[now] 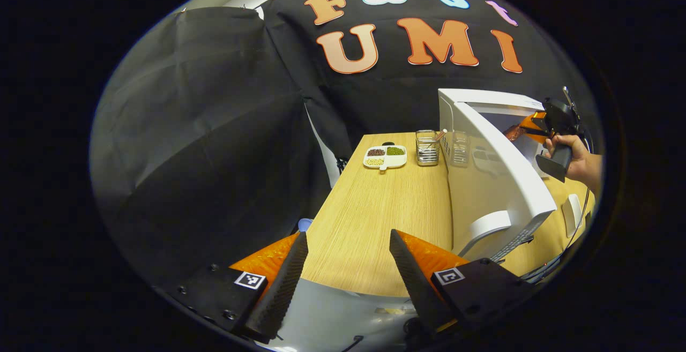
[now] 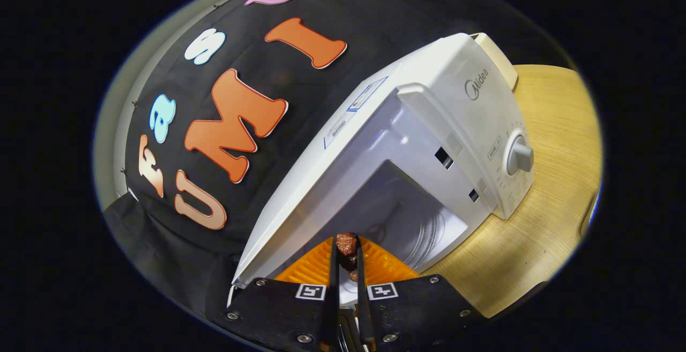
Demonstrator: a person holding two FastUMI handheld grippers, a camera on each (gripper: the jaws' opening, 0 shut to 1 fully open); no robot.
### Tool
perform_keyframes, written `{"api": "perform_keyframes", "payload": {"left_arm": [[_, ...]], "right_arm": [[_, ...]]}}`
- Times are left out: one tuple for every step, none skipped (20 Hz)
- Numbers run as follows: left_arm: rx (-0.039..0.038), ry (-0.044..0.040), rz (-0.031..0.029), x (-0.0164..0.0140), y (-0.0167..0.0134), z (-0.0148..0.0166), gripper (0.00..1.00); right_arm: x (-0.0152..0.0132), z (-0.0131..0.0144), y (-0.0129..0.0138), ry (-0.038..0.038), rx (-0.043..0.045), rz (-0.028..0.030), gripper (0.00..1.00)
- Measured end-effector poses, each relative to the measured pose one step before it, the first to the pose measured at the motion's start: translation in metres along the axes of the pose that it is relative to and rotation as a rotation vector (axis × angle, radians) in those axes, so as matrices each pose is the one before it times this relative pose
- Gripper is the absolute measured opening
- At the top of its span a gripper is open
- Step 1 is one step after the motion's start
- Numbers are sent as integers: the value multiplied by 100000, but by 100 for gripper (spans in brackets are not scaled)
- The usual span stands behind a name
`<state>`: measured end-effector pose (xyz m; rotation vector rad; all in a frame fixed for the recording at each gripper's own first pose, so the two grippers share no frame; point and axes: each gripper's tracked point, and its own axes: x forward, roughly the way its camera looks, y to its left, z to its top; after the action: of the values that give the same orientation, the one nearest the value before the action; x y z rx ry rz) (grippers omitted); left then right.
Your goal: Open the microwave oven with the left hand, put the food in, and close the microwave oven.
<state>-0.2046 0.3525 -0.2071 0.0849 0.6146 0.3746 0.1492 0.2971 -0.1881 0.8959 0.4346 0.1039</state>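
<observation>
The food (image 2: 346,246), a dark reddish-brown lump, is sitting pinched between the right gripper's (image 2: 346,258) two fingers, which are standing almost together with only the lump between them. It is hanging just in front of the microwave's (image 2: 429,127) open mouth, with the white cavity and its round turntable (image 2: 429,234) showing right behind it. The dial (image 2: 519,158) is sticking out of the control panel beside the opening.

In the left gripper view, the door (image 1: 498,180) is standing swung wide open, its handle (image 1: 485,226) facing this way, and a hand (image 1: 576,156) is holding the right gripper up at the oven's opening behind the door, something reddish showing at its tip.

The left gripper (image 1: 348,245) is hovering back over the near edge of the table (image 1: 375,212), its fingers spread wide apart and gripping nothing, well apart from the door.

Farther down the table, a white divided dish (image 1: 385,157) with small heaps of grains or beans is lying near a clear glass holder (image 1: 427,148) with utensils in it, and that holder is standing just beside the microwave's side.
</observation>
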Motion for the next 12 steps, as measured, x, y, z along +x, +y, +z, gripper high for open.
{"api": "perform_keyframes", "payload": {"left_arm": [[487, 494, 194, 57, 129, 64, 98], [309, 389, 75, 37, 208, 120, 98], [575, 930, 289, 186, 169, 23, 98], [485, 151, 398, -15, 252, -3, 98], [461, -177, 122, 29, 134, 309, 98], [417, 2, 123, 12, 213, -72, 89], [352, 135, -8, 36, 2, 155, 89], [227, 302, 129, 242, 69, -94, 89], [18, 193, -69, 142, -78, 32, 98], [28, 317, -102, -51, 26, -103, 98], [186, 428, -83, 111, 12, -42, 89], [431, 379, -140, -11, -47, -82, 89]], "right_arm": [[391, -355, -137, -856, -238, -1704, 14], [493, -373, 58, -342, -150, -1158, 14], [698, -281, -14, -199, 359, -966, 14], [550, -284, -151, -146, 299, -1005, 13], [515, -262, -319, -295, 376, -1873, 13], [553, -157, -468, -743, -9, -2728, 14], [576, 330, -358, -2344, -751, -2234, 14], [417, 342, 20, -2318, -612, -768, 15], [304, 163, 140, -1611, -704, -385, 15], [186, -31, 122, -1203, -610, -388, 16], [452, -2, 106, -1198, -476, -117, 16], [348, -211, 34, -647, -709, -376, 16]]}}
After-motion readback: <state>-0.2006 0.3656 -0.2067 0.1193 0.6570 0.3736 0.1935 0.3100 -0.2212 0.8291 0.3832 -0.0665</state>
